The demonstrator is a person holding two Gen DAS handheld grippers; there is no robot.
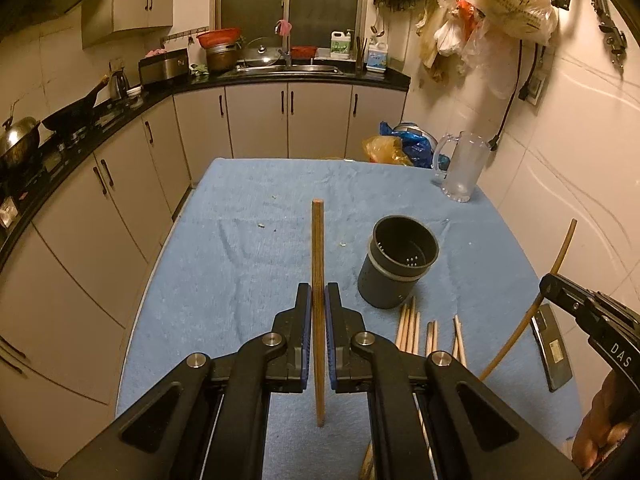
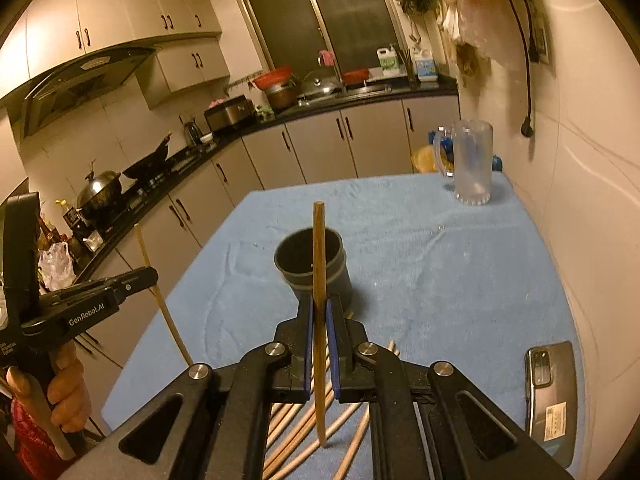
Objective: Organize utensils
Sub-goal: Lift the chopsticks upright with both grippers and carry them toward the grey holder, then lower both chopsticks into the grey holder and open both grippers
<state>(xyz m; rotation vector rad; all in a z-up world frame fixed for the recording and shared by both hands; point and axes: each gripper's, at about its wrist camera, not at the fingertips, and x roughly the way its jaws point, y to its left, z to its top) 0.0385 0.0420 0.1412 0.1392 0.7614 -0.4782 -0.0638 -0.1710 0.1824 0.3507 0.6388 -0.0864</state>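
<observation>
My left gripper [image 1: 319,294] is shut on a brown wooden chopstick [image 1: 318,248] and holds it upright above the blue table. My right gripper [image 2: 319,306] is shut on another chopstick [image 2: 319,264], also upright, just in front of the dark grey utensil cup [image 2: 336,280]. The cup [image 1: 396,268] stands open and looks empty, to the right of my left gripper. Several loose chopsticks [image 1: 412,328] lie on the cloth near the cup, and under my right gripper [image 2: 296,440]. Each gripper shows in the other's view, holding its chopstick [image 1: 560,256] [image 2: 160,300].
A blue towel [image 1: 240,280] covers the table. A clear glass mug [image 1: 464,168] stands at the far right corner. A phone [image 2: 552,400] lies at the right edge by the wall. Kitchen counters with pans [image 1: 60,120] run along the left.
</observation>
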